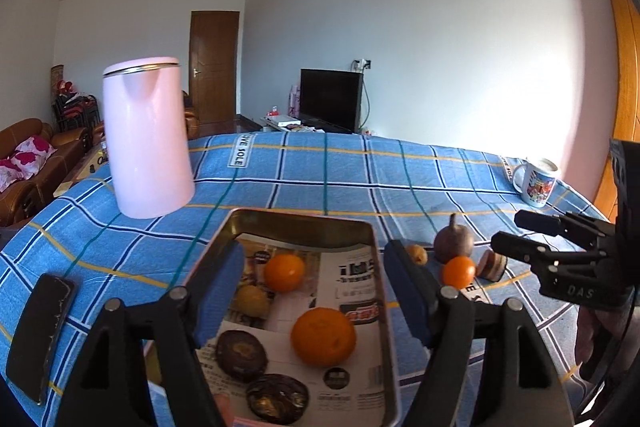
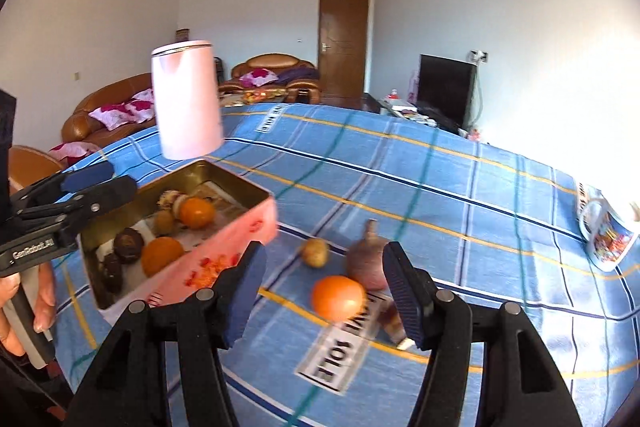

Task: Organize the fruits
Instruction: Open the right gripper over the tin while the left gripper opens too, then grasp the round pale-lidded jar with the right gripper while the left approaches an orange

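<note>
A metal tin (image 1: 304,223) lined with printed paper holds two oranges (image 1: 323,335), a yellowish fruit (image 1: 251,301) and dark round fruits (image 1: 241,355). My left gripper (image 1: 314,281) hovers over it, open, nothing between its pads. To the tin's right, on the blue checked cloth, lie a small orange (image 1: 459,271), a brown pear-shaped fruit (image 1: 454,242), a small yellow fruit (image 1: 417,253) and a cut piece (image 1: 493,264). My right gripper (image 2: 325,255) is open, with its pads either side of that orange (image 2: 338,297) in view and the brown fruit (image 2: 366,259) just behind. Neither pad touches a fruit.
A tall pink kettle (image 1: 148,139) stands behind the tin at the left. A printed mug (image 1: 538,183) sits at the far right edge. A black phone (image 1: 40,331) lies near the left front. A hand (image 2: 40,307) holds the left gripper (image 2: 116,179) beside the tin's pink wall (image 2: 224,247).
</note>
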Tool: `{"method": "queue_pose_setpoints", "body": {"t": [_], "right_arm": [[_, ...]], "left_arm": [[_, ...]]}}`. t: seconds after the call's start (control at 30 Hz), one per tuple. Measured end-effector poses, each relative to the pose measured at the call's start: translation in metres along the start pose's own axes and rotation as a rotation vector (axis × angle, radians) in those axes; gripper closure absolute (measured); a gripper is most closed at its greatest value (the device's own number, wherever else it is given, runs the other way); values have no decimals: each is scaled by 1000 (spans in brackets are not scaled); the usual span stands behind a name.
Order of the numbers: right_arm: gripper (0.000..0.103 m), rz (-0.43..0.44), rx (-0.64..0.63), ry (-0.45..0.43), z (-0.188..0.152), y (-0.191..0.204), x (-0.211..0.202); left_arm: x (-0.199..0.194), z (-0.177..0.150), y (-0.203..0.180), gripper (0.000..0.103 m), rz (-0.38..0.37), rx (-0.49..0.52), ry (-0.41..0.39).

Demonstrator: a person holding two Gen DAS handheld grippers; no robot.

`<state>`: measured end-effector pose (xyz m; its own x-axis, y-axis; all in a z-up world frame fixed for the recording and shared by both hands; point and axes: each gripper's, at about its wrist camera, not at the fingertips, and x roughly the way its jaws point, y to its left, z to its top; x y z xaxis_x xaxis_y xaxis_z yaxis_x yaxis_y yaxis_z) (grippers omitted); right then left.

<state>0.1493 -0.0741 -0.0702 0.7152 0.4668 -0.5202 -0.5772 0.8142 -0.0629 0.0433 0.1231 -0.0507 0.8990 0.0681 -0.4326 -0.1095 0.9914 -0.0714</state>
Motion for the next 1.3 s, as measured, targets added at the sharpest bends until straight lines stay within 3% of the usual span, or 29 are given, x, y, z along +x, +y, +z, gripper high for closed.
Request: {"method": "queue_pose_setpoints", "body": {"t": [0.2, 0.5, 0.57, 0.6, 0.77, 0.93, 1.3], "right_arm": [[41, -66, 75, 84, -12, -46, 6], [41, 27, 90, 241, -25, -56, 41], [58, 54, 109, 276, -27, -59, 49], [59, 72, 115, 282, -28, -60, 51], [67, 65, 123, 222, -28, -62, 34], [67, 22, 181, 150, -28, -77, 17], [67, 20, 194, 106, -26, -80, 12]], "left_arm": [[15, 5, -48, 28, -51, 72, 32], [44, 4, -95, 28, -86, 157, 110], [49, 3, -99, 28, -85, 166, 124], [51, 2, -102, 28, -86, 171, 131], [60, -2, -114, 28, -95, 195, 166], [76, -7, -130, 28, -109, 225, 223], [104, -11, -147, 29, -137, 248, 332]]}}
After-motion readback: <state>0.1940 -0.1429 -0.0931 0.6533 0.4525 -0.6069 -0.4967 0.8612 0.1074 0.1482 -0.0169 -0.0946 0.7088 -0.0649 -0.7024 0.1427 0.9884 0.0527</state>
